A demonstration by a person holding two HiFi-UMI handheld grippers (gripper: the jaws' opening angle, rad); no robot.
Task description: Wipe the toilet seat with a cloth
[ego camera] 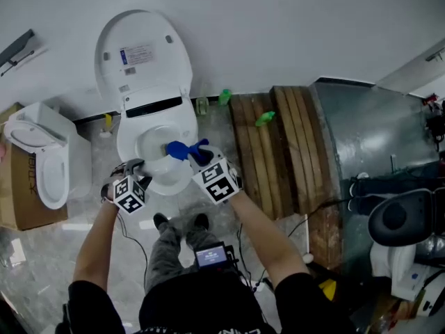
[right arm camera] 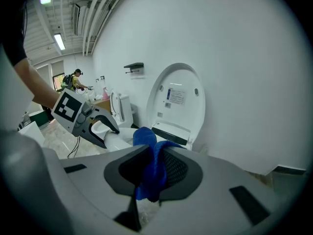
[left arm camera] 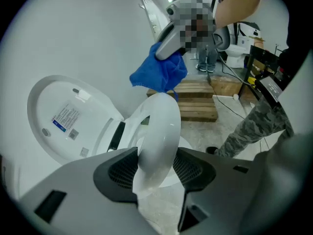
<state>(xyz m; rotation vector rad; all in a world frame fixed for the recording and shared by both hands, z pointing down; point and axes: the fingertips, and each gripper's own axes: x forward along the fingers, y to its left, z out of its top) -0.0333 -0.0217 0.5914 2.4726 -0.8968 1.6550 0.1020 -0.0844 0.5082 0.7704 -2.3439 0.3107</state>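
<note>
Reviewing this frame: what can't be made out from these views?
- Gripped part of the seat: head view, under the left gripper.
- Print on the label of the lid: too small in every view.
- Inside of the bowl: head view, partly behind the cloth.
- Size of the cloth: right gripper view, bunched in the right gripper.

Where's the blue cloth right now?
The blue cloth is pinched in the right gripper, mid head view over the open toilet bowl, right of the toilet seat between the left gripper jaws.
</note>
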